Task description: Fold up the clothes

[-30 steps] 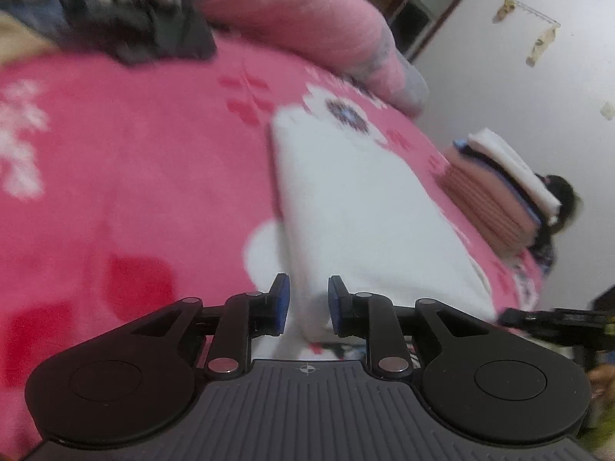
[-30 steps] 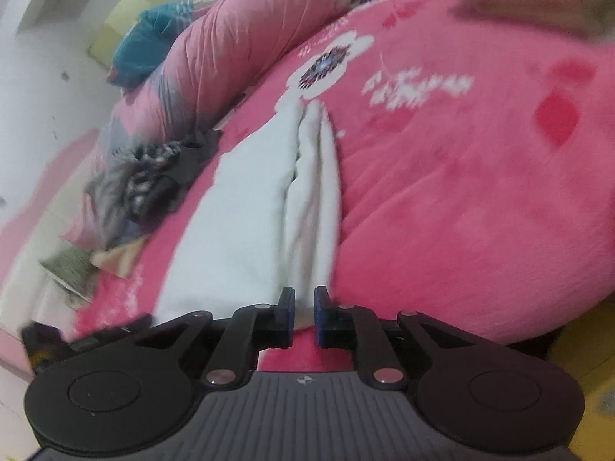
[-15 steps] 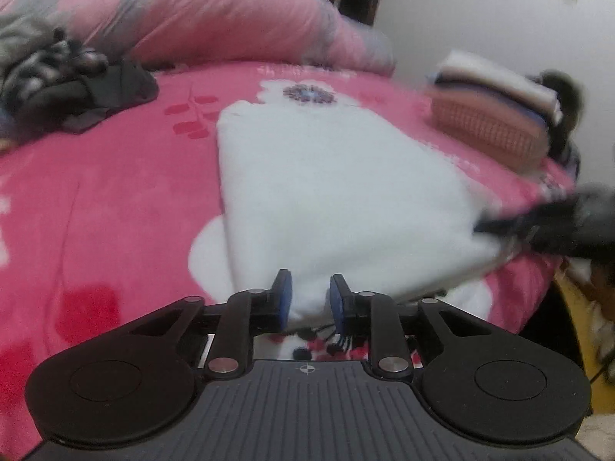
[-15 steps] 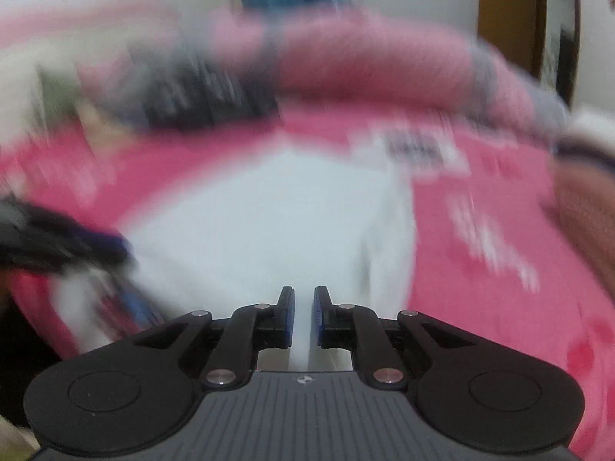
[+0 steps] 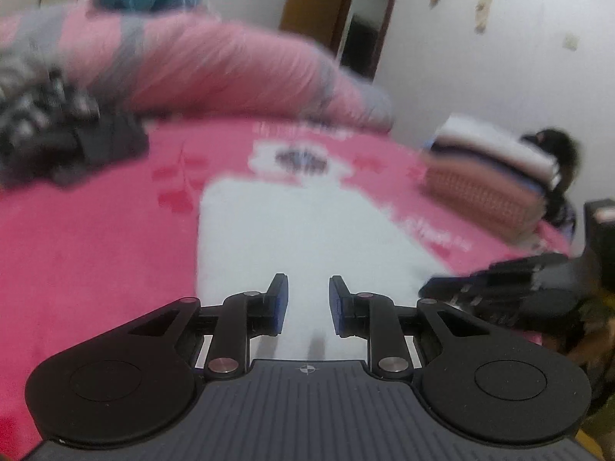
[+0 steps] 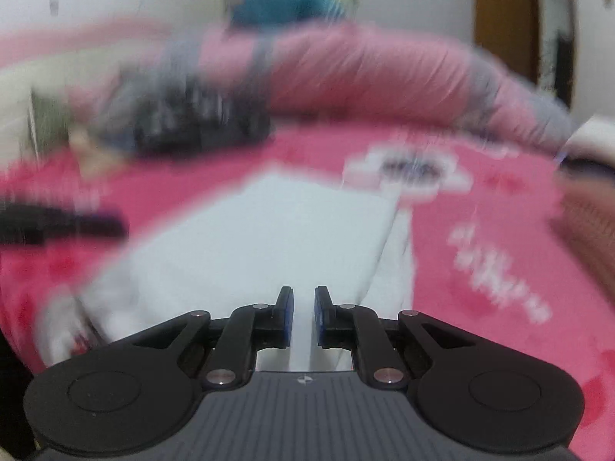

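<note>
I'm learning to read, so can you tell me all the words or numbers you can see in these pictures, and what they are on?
There are no words or numbers to read here.
White marks on the pink blanket near the folded stack: too blurred to tell if they are letters.
Small round mark on each gripper's body: a symbol, not text.
Paper scraps on the wall: too small and blurred.

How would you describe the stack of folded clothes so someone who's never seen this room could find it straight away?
Start at the pink floral blanket covering the bed, and go to its right-hand edge near the white wall. There sits the stack of folded clothes, beyond the white garment lying flat mid-bed. Unlike the rumpled dark clothes pile at the far left, it is neatly layered, brownish-pink below and white on top.
</note>
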{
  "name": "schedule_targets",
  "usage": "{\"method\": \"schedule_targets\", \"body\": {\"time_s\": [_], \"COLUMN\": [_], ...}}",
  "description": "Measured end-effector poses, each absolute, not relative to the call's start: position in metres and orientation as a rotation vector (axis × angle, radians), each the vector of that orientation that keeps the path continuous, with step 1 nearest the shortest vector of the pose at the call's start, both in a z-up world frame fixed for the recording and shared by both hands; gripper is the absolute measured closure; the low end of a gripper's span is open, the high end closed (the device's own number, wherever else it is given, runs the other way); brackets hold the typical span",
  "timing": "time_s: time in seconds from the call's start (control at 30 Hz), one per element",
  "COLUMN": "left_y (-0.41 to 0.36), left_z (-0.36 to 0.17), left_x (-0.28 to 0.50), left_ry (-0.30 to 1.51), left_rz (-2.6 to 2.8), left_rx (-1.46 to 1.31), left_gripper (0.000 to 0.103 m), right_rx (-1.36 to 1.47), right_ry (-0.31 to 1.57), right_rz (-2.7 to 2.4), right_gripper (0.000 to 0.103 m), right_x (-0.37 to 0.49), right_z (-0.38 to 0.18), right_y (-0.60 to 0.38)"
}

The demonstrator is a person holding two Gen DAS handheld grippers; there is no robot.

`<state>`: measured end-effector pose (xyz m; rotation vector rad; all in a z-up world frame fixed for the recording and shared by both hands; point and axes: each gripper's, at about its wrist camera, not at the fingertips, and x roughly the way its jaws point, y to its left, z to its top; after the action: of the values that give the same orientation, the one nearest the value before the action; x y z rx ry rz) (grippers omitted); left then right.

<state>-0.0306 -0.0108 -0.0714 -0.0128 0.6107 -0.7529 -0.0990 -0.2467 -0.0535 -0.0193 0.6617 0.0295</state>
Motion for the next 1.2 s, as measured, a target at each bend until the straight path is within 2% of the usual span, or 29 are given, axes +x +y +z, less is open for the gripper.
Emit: {"method": "schedule_targets", "body": {"time_s": [0.07, 0.13, 0.3, 0.47, 0.6, 0.77, 0.87, 0.97, 1.1, 1.2], "left_y": [-0.023, -0.025, -0.026, -0.025, -0.023, -0.018, -0.011, -0.004, 0.006, 0.006], "left_z": [-0.093, -0.096, -0.097, -0.098, -0.1, -0.096, -0.087, -0.086, -0.101, -0.101], "left_x": [-0.023, -0.028, -0.032, -0.038, -0.036, -0.037, -0.042, -0.045, -0.038, -0.04], "left_ry": [0.719, 0.698, 0.686, 0.668, 0.651, 0.64, 0.58, 0.542, 0.59, 0.579], "left_rz": [-0.728, -0.725, -0.713, -0.709, -0.711, -0.708, -0.704, -0.665, -0.652, -0.656], "left_rx": [0.014, 0.033, 0.031, 0.039, 0.039, -0.004, -0.025, -0.019, -0.049, -0.038], "left_gripper": [0.081, 0.08, 0.08, 0.079, 0.079, 0.079, 0.078, 0.071, 0.071, 0.071], "right_rx": [-0.004, 0.019, -0.019, -0.097, -0.099, -0.098, -0.115, -0.122, -0.137, -0.185], "right_ry": [0.672, 0.687, 0.554, 0.708, 0.739, 0.599, 0.661, 0.708, 0.759, 0.685], "right_rz": [0.028, 0.018, 0.031, 0.032, -0.021, 0.059, 0.063, 0.059, 0.03, 0.075], "right_gripper": [0.091, 0.091, 0.091, 0.091, 0.09, 0.089, 0.087, 0.089, 0.088, 0.087], "right_x": [-0.098, -0.093, -0.069, -0.026, -0.016, -0.009, 0.021, 0.038, 0.043, 0.056], "right_z": [-0.059, -0.041, -0.011, -0.067, -0.045, -0.009, -0.034, -0.076, -0.049, -0.02], "right_y": [-0.259, -0.267, -0.27, -0.27, -0.274, -0.256, -0.255, -0.263, -0.254, -0.235]}}
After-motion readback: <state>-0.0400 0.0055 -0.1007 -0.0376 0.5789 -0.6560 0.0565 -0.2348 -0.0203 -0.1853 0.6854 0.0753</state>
